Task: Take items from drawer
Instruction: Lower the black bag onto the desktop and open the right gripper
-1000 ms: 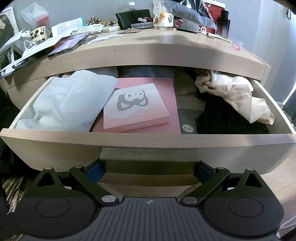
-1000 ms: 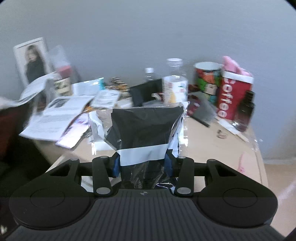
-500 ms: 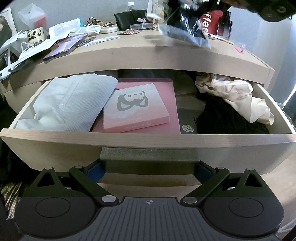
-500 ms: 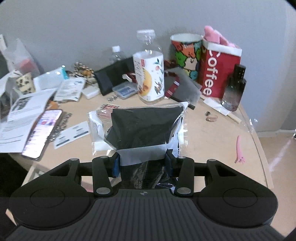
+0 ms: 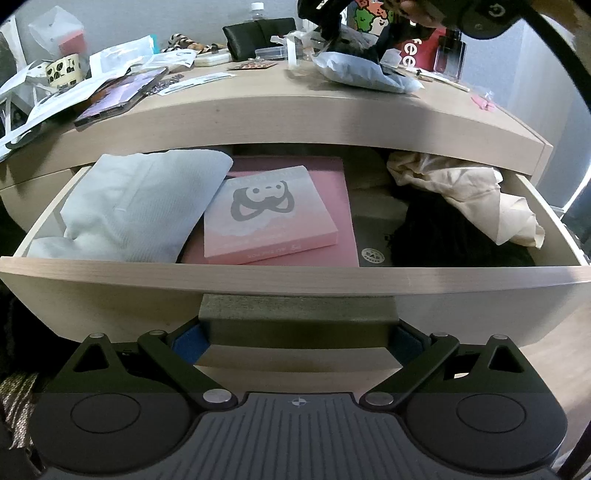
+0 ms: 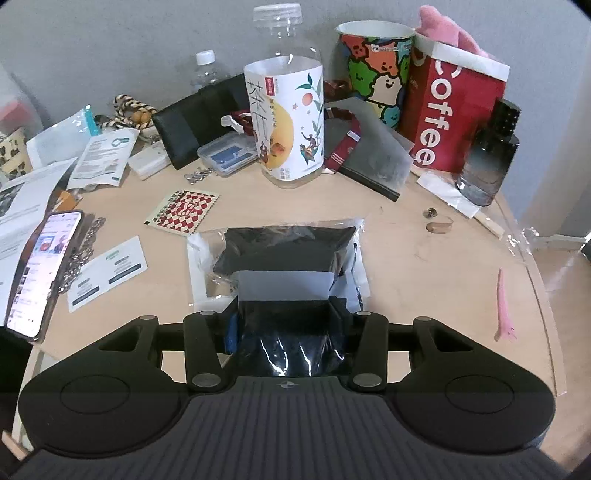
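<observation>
My right gripper [image 6: 286, 325] clamps a bag [image 6: 284, 254] on the surface [image 6: 424, 266]: light, limp, slippery, gripped at its edge. My left gripper [image 5: 297, 338] grips the drawer [image 5: 295, 288] handle.

Grey wall [image 6: 129, 33]; light wood desktop [image 6: 424, 266]; floor [image 6: 565, 266] perhaps wood.

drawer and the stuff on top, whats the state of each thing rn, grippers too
drawer: pulled open, items inside
left gripper: around the drawer handle
right gripper: shut on the plastic bag
plastic bag: lying on the desk top, not released
tea bottle: upright, cap on
phone: screen lit, face up
</observation>
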